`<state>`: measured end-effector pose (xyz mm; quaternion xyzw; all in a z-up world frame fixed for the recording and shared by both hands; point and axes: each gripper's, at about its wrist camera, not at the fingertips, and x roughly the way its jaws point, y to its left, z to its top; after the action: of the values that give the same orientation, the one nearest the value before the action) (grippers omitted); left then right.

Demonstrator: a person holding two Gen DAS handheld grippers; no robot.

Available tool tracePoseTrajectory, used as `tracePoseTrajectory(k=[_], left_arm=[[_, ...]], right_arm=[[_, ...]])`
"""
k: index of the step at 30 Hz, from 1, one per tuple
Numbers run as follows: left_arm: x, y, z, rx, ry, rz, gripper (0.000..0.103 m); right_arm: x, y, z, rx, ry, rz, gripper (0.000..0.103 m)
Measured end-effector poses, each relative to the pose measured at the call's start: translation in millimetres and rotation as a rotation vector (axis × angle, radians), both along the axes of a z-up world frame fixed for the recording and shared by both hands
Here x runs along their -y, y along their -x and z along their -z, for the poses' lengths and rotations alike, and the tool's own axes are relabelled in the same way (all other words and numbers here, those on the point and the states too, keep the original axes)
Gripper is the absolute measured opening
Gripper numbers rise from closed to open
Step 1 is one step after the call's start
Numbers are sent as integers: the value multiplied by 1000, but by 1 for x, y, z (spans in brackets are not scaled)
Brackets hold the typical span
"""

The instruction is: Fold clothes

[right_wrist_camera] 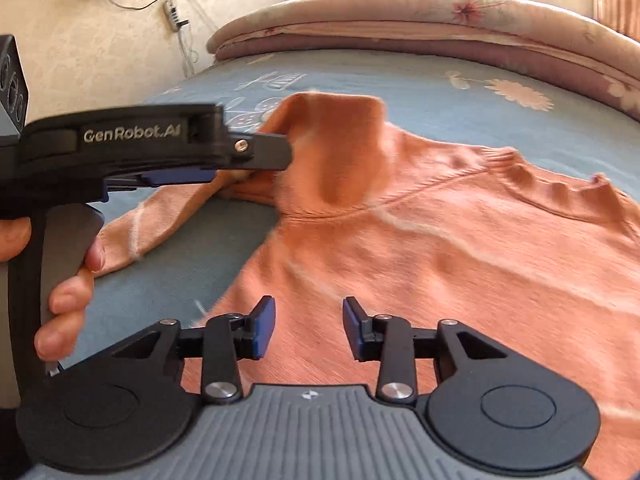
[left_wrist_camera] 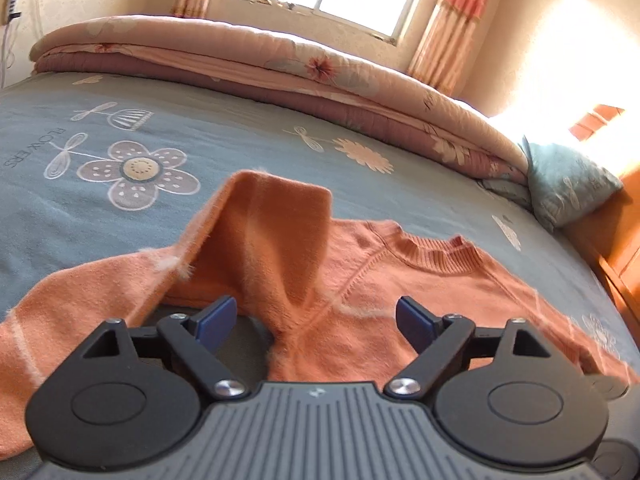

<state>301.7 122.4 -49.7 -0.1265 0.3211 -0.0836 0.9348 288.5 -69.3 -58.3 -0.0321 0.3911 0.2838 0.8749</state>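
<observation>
An orange knit sweater (left_wrist_camera: 360, 288) lies front-up on the blue flowered bedsheet (left_wrist_camera: 200, 128), collar (left_wrist_camera: 440, 256) toward the far right. Its left sleeve is bent and humped up in a peak (left_wrist_camera: 276, 200). My left gripper (left_wrist_camera: 316, 322) is open, low over the armpit area, with nothing between its blue pads. In the right wrist view the sweater (right_wrist_camera: 460, 260) fills the middle; my right gripper (right_wrist_camera: 309, 326) is open and empty over the sweater's body. The left gripper (right_wrist_camera: 260, 160) shows there from the side, its fingers at the sleeve's base by the peak (right_wrist_camera: 332, 128).
A folded pink floral quilt (left_wrist_camera: 260, 56) lies along the far side of the bed. A teal pillow (left_wrist_camera: 568, 184) sits at the right by an orange wooden headboard (left_wrist_camera: 616, 240). A wall with cables and a power strip (right_wrist_camera: 174, 14) stands at the left.
</observation>
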Motion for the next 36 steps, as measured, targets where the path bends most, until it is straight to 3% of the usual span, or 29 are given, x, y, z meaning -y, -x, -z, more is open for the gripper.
tracePoseTrajectory(k=[3, 7, 11, 14, 16, 17, 21, 26, 28, 32, 36], left_arm=[[36, -2, 8, -17, -25, 132, 87], [66, -8, 28, -81, -29, 241, 87], [66, -18, 51, -179, 24, 260, 87], [51, -19, 54, -181, 87, 259, 87], [42, -19, 53, -179, 88, 224, 87], [37, -19, 52, -180, 77, 198, 87], [25, -21, 48, -187, 63, 143, 87], [46, -14, 40, -175, -97, 128, 87], [56, -9, 34, -154, -121, 154, 87], [71, -2, 27, -127, -125, 212, 88], [82, 5, 20, -103, -175, 221, 88]], right_arm=[[58, 6, 1, 5, 17, 151, 53], [135, -10, 19, -94, -85, 378, 58], [180, -26, 38, -139, -252, 452, 67], [201, -36, 49, -169, -350, 477, 71], [214, -37, 53, -178, -380, 490, 70], [221, -35, 52, -173, -379, 503, 70], [251, -17, 43, -117, -217, 630, 70], [272, 10, 24, -100, -80, 760, 75], [272, 24, 13, -92, -126, 764, 78], [237, 46, 3, -158, -353, 580, 90], [174, 48, 17, -264, -413, 394, 90]])
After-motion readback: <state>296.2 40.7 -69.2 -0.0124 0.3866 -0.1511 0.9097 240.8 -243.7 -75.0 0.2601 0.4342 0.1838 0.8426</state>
